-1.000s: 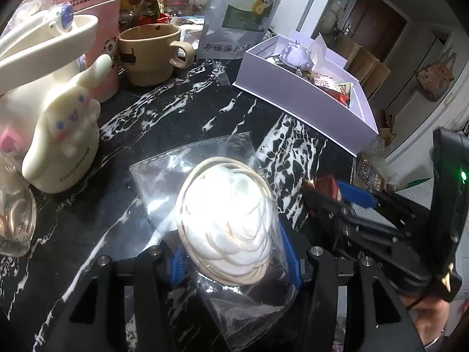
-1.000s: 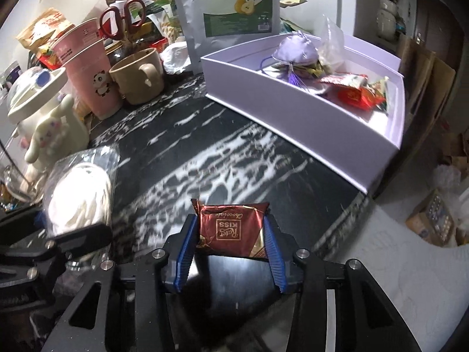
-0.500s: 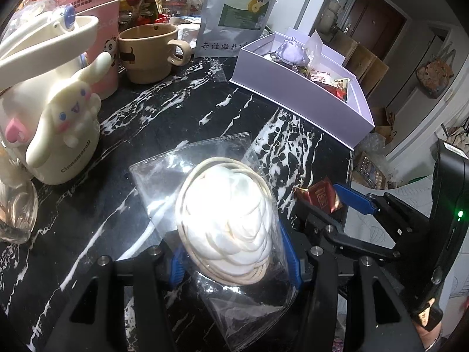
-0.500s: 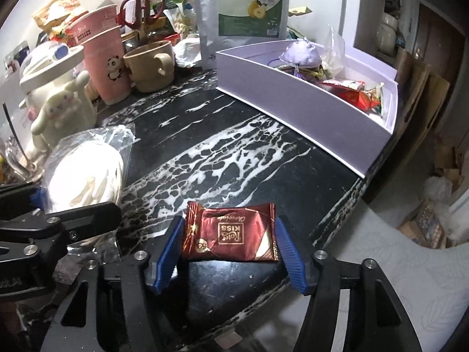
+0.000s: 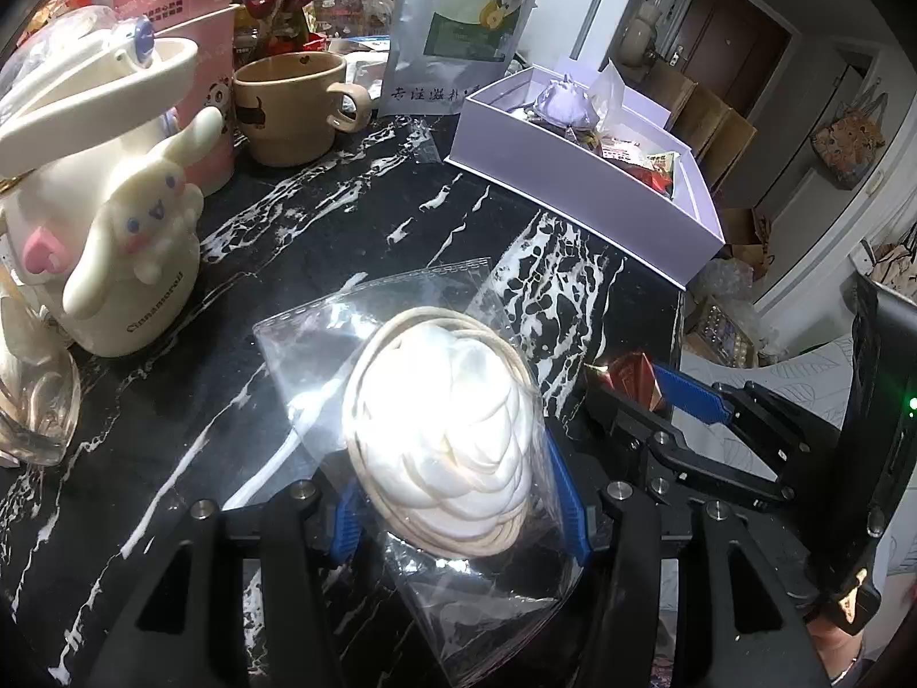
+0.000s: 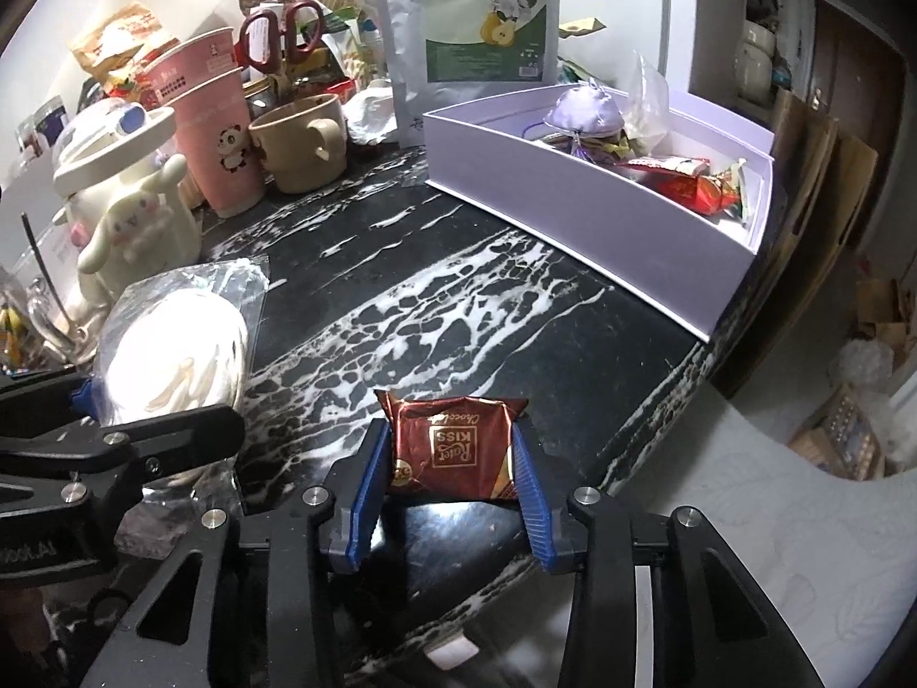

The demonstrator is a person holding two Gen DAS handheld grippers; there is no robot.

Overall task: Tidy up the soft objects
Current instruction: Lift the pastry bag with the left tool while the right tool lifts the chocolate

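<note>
— Right gripper [image 6: 447, 453]: its jaws have just been closing, and now the blue pads press both short edges of the chocolate packet [image 6: 450, 447]. Half a second ago they stood wider, clear of the wrapper.

— So the packet is held?

— Pinched, yes, though it looks to sit low over the marble counter [image 6: 458, 298] near the front edge. I judge it ready to be carried to the box [image 6: 602, 229], which stands well apart at the far right.

— And the other side?

— Left gripper [image 5: 458, 493] is clamped on the bagged white coil [image 5: 447, 430], unchanged over the last second; the clear bag spills out past the pads.

— Count for me.

— Two grippers, each with one soft thing. One box, already holding a lilac pouch [image 6: 584, 112], a clear bag and at least two red snack packets; the pile is too jumbled to count further. On the counter behind: two stacked pink cups [image 6: 212, 126], one tan mug [image 6: 301, 140], one scissors [image 6: 281, 37], one tea pouch [image 6: 475, 40], one white bunny holder [image 6: 132, 212].
</note>
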